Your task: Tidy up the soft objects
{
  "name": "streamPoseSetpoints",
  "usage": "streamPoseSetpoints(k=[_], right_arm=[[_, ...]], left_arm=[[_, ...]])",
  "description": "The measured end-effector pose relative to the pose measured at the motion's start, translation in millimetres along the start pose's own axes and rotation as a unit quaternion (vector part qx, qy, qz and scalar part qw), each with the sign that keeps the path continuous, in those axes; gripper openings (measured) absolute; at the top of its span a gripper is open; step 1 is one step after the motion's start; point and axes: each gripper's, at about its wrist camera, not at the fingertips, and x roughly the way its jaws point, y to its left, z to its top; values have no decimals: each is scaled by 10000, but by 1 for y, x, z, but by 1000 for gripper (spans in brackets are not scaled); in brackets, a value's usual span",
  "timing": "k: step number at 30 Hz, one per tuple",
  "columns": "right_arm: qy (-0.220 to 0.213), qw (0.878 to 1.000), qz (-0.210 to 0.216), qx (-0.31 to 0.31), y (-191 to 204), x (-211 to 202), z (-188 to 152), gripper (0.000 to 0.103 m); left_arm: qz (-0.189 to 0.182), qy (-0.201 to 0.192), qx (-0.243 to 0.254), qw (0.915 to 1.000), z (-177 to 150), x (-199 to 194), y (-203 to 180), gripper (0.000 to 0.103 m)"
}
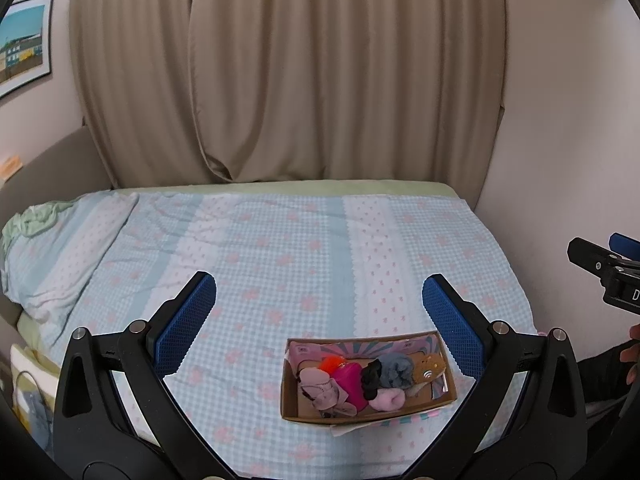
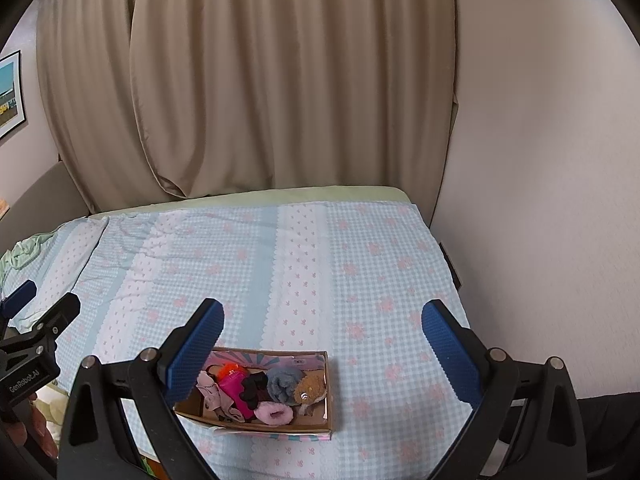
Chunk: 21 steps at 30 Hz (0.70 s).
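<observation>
Already, by the look of it, most of the work seems done: the soft things sit together in the cardboard box (image 1: 447,394) near the front edge of the bed (image 1: 280,248), and I see none loose on the checked cover. Inside lie a pale pink pouch (image 1: 320,386) at the left end, a bright pink piece (image 1: 350,380) with an orange tuft (image 1: 330,363) behind it, a black scrunchie (image 1: 372,376), a rolled grey cloth (image 1: 396,370), a brown plush toy (image 1: 429,368) at the right end, and a light pink fluffy roll (image 1: 386,400) at the front. They are packed close and touch one another.

The left gripper (image 1: 319,300) hangs above the bed with its jaws spread wide and nothing between them. The right gripper (image 2: 322,324) is likewise fully spread and empty, poised above and behind the box. My guess is that little is left beyond tidying how the pieces lie, or the job is about finished; whether more items wait out of view I cannot tell.

Around the bed hang beige curtains (image 1: 288,72), with a plain wall (image 2: 540,160) to the right and a framed picture (image 1: 24,44) to the left. A pillow (image 1: 60,248) lies at the left end. Nothing stands between either gripper and the box; only its low walls and the tight packing could hamper a pick.
</observation>
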Motion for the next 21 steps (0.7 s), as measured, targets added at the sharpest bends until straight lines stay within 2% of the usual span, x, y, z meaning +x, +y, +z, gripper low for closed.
streamPoseSetpoints(k=[21], right_arm=[[-69,10000,35,-51,-1,0,6,99]], left_arm=[[-19,-53,28,10000,2,2,2,103]])
